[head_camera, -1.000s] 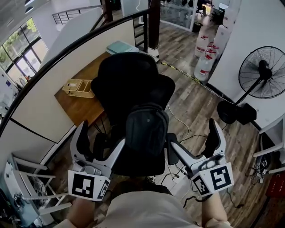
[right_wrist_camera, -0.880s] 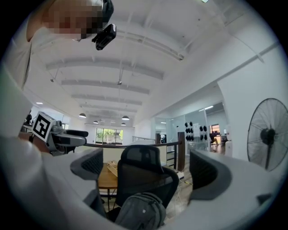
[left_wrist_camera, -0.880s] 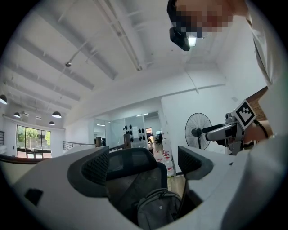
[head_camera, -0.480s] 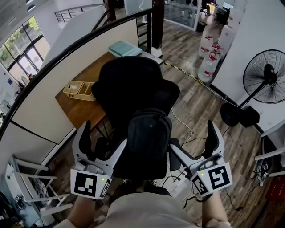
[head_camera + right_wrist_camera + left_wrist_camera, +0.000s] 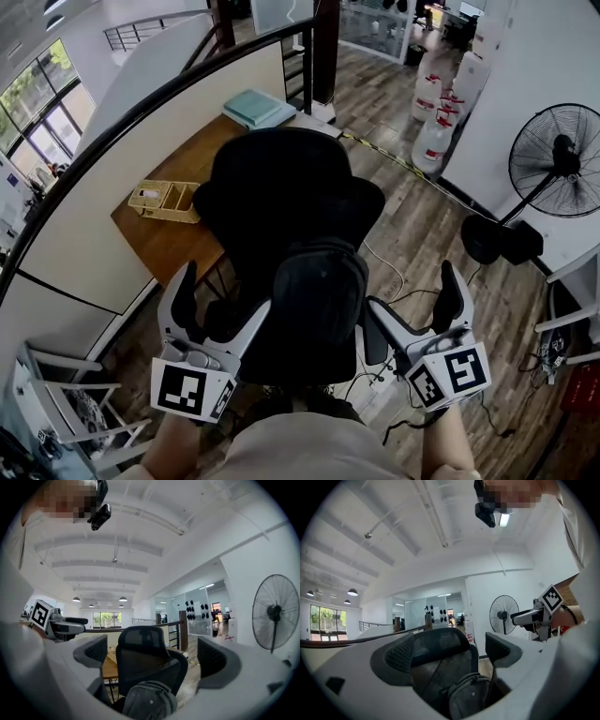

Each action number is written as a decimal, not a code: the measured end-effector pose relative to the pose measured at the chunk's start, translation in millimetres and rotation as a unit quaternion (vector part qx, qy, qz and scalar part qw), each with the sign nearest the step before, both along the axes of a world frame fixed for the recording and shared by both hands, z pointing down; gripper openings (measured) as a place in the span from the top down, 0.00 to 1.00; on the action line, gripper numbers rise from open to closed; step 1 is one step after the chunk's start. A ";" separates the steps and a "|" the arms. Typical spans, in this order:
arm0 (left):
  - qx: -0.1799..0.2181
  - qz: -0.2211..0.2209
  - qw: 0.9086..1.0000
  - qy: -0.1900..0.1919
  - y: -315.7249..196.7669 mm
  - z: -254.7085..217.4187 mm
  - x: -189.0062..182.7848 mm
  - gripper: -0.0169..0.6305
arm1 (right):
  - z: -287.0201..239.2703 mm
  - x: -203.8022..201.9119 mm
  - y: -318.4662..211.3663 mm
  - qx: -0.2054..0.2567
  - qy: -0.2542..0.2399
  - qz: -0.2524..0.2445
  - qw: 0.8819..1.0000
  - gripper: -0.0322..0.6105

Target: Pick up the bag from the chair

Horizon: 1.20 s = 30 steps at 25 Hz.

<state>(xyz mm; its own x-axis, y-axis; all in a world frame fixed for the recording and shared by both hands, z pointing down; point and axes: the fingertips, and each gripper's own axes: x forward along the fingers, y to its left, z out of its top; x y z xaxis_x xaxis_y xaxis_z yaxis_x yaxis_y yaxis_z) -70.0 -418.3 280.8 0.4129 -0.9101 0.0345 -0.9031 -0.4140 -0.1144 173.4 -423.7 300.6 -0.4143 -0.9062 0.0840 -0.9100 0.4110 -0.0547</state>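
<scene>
**A:** Head view first, please. What is at the left?

**B:** I see the wooden bench (image 5: 178, 239). A yellow tray (image 5: 166, 199) sits near its left edge and a teal folder (image 5: 260, 106) lies on its far corner.

**A:** And your left gripper?

**B:** My left gripper (image 5: 217, 302) is low, in front of the near edge of the bench. Its jaws are spread wide and they pinch nothing. In the left gripper view the bag shows in the gap between them, but the pads are apart from it.

**A:** Where is the bag exactly?

**B:** The dark bag (image 5: 317, 291) stands upright on the seat of the black chair (image 5: 281, 187), in front of the backrest. The chair is just beside the right edge of the bench. The bag is between my two grippers.

**A:** The right gripper?

**B:** My right gripper (image 5: 412, 305) is near the right side of the bag. Its jaws are also spread wide, with nothing gripped.

**A:** Anything more to the right?

**B:** A standing fan (image 5: 558, 159) on the wooden floor, by the white wall, well apart from the chair.
</scene>
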 end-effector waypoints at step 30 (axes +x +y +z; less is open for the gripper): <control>-0.228 0.101 0.968 -0.021 -153.2 348.5 42.7 0.27 | 338.1 -1.5 -133.8 -0.213 0.043 0.065 0.974 0.03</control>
